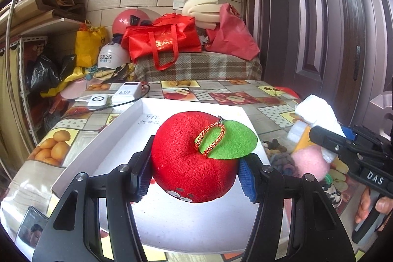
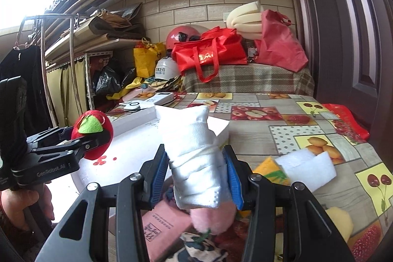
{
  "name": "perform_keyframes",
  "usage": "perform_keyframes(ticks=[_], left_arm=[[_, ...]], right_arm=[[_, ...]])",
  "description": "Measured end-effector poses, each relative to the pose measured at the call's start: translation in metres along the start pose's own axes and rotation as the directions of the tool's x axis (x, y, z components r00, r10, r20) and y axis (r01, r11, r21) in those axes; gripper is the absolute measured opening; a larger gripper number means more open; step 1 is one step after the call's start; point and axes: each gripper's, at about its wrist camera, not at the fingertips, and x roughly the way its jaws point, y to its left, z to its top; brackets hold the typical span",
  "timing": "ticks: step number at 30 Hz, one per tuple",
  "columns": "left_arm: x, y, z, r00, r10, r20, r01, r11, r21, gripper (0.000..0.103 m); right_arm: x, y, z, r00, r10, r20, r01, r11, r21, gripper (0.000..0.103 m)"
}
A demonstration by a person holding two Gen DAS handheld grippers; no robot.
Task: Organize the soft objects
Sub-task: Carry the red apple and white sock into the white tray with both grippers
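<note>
At the left of the scene, the left gripper (image 1: 194,171) has its fingers (image 1: 141,178) clenched on a red plush apple (image 1: 191,161) with a green felt leaf and a gold cord loop. The apple hangs over the shallow white tray (image 1: 127,124); I cannot tell whether it touches the tray floor. The floor that shows is bare apart from some handwriting near the far wall, so nothing looks to be sorted into the tray yet.

Just right of the tray, the right gripper (image 2: 196,178) is closed on a rolled white cloth bundle (image 2: 194,158) tied round with string, carried upright above the pile and near the tray's right edge.

Further right, on the fruit-patterned worktop (image 2: 282,139), the unsorted pile remains: a pink fluffy piece (image 2: 211,220) under the bundle, a knot of dark hair ties (image 1: 277,151), a pink booklet (image 2: 162,225), a yellow packet (image 2: 267,168), white foam pieces (image 2: 307,168) and a pale yellow soft thing (image 2: 341,220) at the lower right.

My reading: the task is at an early stage. Two soft things are in hand and close to placement, none is set down, and several more wait beside the tray.
</note>
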Motion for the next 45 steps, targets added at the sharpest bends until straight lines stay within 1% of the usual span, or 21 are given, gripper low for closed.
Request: perform_keyframes(ticks=[6, 10, 15, 19, 22, 26, 27, 28, 29, 30, 31, 32, 33, 34, 35, 37, 42, 45], left_arm=[[0.011, 0.012, 0.003, 0.999, 0.03, -0.018, -0.03, 1.0, -0.004, 0.059], [0.02, 0.021, 0.005, 0.998, 0.051, -0.035, -0.052, 0.999, -0.018, 0.059], [0.033, 0.039, 0.007, 0.995, 0.064, -0.073, -0.071, 0.994, -0.083, 0.06], [0.038, 0.05, 0.008, 0.992, 0.085, -0.091, -0.097, 0.986, -0.133, 0.06], [0.047, 0.056, 0.007, 0.987, 0.085, -0.138, -0.107, 0.982, -0.156, 0.06], [0.065, 0.053, 0.005, 0.969, 0.098, -0.229, -0.131, 0.982, -0.133, 0.061], [0.067, 0.053, 0.004, 0.965, 0.105, -0.241, -0.14, 0.982, -0.129, 0.061], [0.068, 0.053, 0.003, 0.961, 0.118, -0.25, -0.154, 0.98, -0.127, 0.062], [0.068, 0.053, 0.003, 0.959, 0.129, -0.253, -0.165, 0.978, -0.128, 0.065], [0.066, 0.054, 0.003, 0.959, 0.14, -0.247, -0.176, 0.976, -0.13, 0.066], [0.064, 0.054, 0.003, 0.96, 0.149, -0.239, -0.184, 0.974, -0.131, 0.07], [0.063, 0.054, 0.003, 0.961, 0.153, -0.232, -0.187, 0.974, -0.131, 0.073], [0.061, 0.054, 0.003, 0.962, 0.158, -0.223, -0.189, 0.973, -0.129, 0.084], [0.058, 0.053, 0.004, 0.963, 0.164, -0.212, -0.193, 0.973, -0.127, 0.089], [0.056, 0.053, 0.004, 0.966, 0.165, -0.2, -0.193, 0.973, -0.129, 0.093], [0.053, 0.053, 0.005, 0.967, 0.172, -0.186, -0.198, 0.972, -0.129, 0.097], [0.048, 0.054, 0.006, 0.968, 0.191, -0.161, -0.213, 0.967, -0.136, 0.103], [0.042, 0.055, 0.006, 0.971, 0.198, -0.137, -0.217, 0.965, -0.143, 0.103]], right_arm=[[0.017, 0.023, 0.001, 0.999, 0.036, -0.023, -0.037, 0.998, -0.049, 0.046], [0.03, 0.032, 0.004, 0.999, 0.039, -0.029, -0.04, 0.998, -0.047, 0.046], [0.046, 0.045, 0.008, 0.998, 0.045, -0.041, -0.047, 0.997, -0.053, 0.046], [0.058, 0.045, 0.012, 0.998, 0.038, -0.055, -0.039, 0.999, -0.03, 0.046], [0.067, 0.046, 0.013, 0.996, 0.038, -0.081, -0.039, 0.999, -0.016, 0.046], [0.072, 0.048, 0.013, 0.995, 0.027, -0.099, -0.029, 0.999, -0.019, 0.046], [0.074, 0.05, 0.013, 0.994, 0.031, -0.108, -0.034, 0.999, -0.031, 0.046], [0.075, 0.052, 0.013, 0.993, 0.032, -0.116, -0.037, 0.998, -0.041, 0.052], [0.076, 0.053, 0.013, 0.992, 0.032, -0.119, -0.037, 0.998, -0.047, 0.071], [0.075, 0.055, 0.013, 0.993, 0.023, -0.118, -0.029, 0.998, -0.053, 0.082], [0.075, 0.055, 0.012, 0.993, 0.018, -0.115, -0.024, 0.998, -0.054, 0.091], [0.073, 0.055, 0.012, 0.994, 0.014, -0.108, -0.02, 0.998, -0.054, 0.093], [0.072, 0.055, 0.013, 0.995, 0.015, -0.102, -0.021, 0.998, -0.055, 0.095], [0.072, 0.055, 0.013, 0.995, 0.015, -0.101, -0.02, 0.998, -0.055, 0.102], [0.072, 0.054, 0.013, 0.995, 0.002, -0.098, -0.007, 0.999, -0.052, 0.103], [0.071, 0.05, 0.013, 0.996, 0.008, -0.092, -0.011, 0.999, -0.034, 0.103], [0.066, 0.049, 0.014, 0.998, 0.006, -0.06, -0.008, 0.999, -0.035, 0.103], [0.061, 0.051, 0.013, 0.999, 0.008, -0.031, -0.009, 0.999, -0.046, 0.103]])
